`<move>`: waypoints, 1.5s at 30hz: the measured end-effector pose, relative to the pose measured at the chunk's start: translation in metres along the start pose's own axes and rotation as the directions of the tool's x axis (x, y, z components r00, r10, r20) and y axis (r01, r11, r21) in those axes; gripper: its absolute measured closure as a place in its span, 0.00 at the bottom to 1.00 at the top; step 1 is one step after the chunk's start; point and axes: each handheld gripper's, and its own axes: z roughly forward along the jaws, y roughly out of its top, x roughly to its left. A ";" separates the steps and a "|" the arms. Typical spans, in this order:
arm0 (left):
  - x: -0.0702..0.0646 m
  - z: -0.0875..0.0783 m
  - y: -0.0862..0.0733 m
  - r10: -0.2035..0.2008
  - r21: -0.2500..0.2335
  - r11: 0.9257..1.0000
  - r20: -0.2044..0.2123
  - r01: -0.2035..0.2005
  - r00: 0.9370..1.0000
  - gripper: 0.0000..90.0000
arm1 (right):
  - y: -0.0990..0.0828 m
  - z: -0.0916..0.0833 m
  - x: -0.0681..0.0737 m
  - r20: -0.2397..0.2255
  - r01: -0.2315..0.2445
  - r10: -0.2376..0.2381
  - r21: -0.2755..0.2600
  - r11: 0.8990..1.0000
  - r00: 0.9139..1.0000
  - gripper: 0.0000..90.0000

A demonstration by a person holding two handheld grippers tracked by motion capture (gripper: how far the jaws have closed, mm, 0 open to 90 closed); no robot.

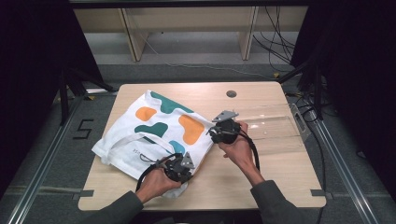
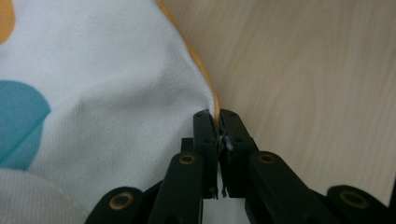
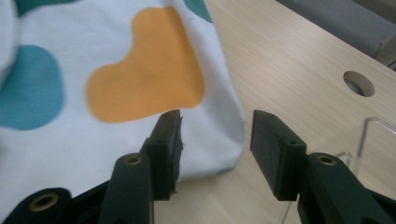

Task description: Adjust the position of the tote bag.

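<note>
Pinching the tote bag (image 2: 107, 93) hem, left gripper (image 2: 217, 116); right gripper (image 3: 215, 135) spread over its edge; bare wooden table (image 3: 289, 70) beyond.

My white tote bag (image 1: 156, 130), printed with orange and teal blobs, lies rumpled on the table's left half, handles toward me.

Bare wooden table (image 1: 261, 175) lies open near the front edge; a clear acrylic tray (image 1: 280, 133) blocks the right side.
</note>
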 end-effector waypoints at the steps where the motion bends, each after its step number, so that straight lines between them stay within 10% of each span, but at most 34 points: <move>1: 0.000 0.004 0.005 -0.007 -0.011 1.000 -0.004 0.007 1.000 0.96 | -0.002 -0.010 0.001 -0.021 -0.003 0.003 -0.002 1.000 1.000 0.58; 7: 0.003 0.024 0.036 -0.008 -0.039 0.999 -0.046 0.007 0.999 0.95 | -0.018 -0.037 0.001 -0.034 0.009 -0.009 -0.010 1.000 0.999 0.57; 12: 0.007 0.024 0.046 -0.037 -0.087 0.996 0.004 0.037 0.999 0.86 | -0.030 -0.048 -0.008 -0.029 -0.052 0.052 -0.011 0.999 0.998 0.56; 17: 0.012 -0.033 0.032 -0.001 -0.148 0.989 0.032 0.006 0.999 0.62 | -0.037 -0.056 -0.010 -0.046 -0.063 0.063 0.000 0.998 0.997 0.53; 21: 0.024 -0.082 -0.004 -0.076 -0.224 0.972 -0.037 0.066 0.996 0.56 | -0.043 -0.058 0.007 -0.121 -0.038 0.042 0.036 0.999 0.992 0.48; 29: 0.042 -0.121 -0.095 -0.260 -0.225 0.949 -0.170 0.219 0.951 0.45 | -0.050 -0.050 0.067 -0.285 0.057 -0.036 0.066 0.996 0.958 0.42; 33: 0.048 -0.130 -0.120 -0.283 -0.190 0.951 -0.214 0.244 0.935 0.42 | -0.052 -0.040 0.094 -0.337 0.220 -0.179 0.088 0.972 0.925 0.43; 35: 0.051 -0.131 -0.125 -0.291 -0.186 0.950 -0.251 0.250 0.923 0.40 | -0.055 -0.034 0.105 -0.363 0.233 -0.170 0.136 0.963 0.916 0.43; 37: 0.052 -0.129 -0.128 -0.343 -0.231 0.930 -0.257 0.287 0.903 0.39 | -0.059 -0.027 0.111 -0.368 0.270 -0.199 0.153 0.951 0.908 0.44; 38: 0.055 -0.133 -0.130 -0.312 -0.192 0.944 -0.257 0.268 0.915 0.39 | -0.061 -0.024 0.114 -0.360 0.293 -0.218 0.169 0.941 0.907 0.44; 39: 0.055 -0.130 -0.132 -0.359 -0.229 0.924 -0.247 0.306 0.900 0.37 | -0.064 -0.021 0.118 -0.346 0.329 -0.249 0.197 0.923 0.905 0.46; 40: 0.055 -0.130 -0.132 -0.359 -0.229 0.924 -0.247 0.306 0.900 0.37 | -0.064 -0.021 0.118 -0.346 0.329 -0.249 0.197 0.923 0.905 0.46; 41: 0.057 -0.133 -0.134 -0.325 -0.191 0.940 -0.257 0.282 0.910 0.37 | -0.065 -0.018 0.118 -0.332 0.369 -0.294 0.190 0.910 0.897 0.47; 42: 0.056 -0.131 -0.135 -0.349 -0.230 0.928 -0.262 0.293 0.900 0.36 | -0.067 -0.015 0.121 -0.297 0.394 -0.326 0.205 0.896 0.897 0.53; 45: 0.056 -0.133 -0.138 -0.361 -0.240 0.923 -0.270 0.301 0.893 0.34 | -0.066 -0.013 0.121 -0.292 0.389 -0.323 0.205 0.898 0.900 0.56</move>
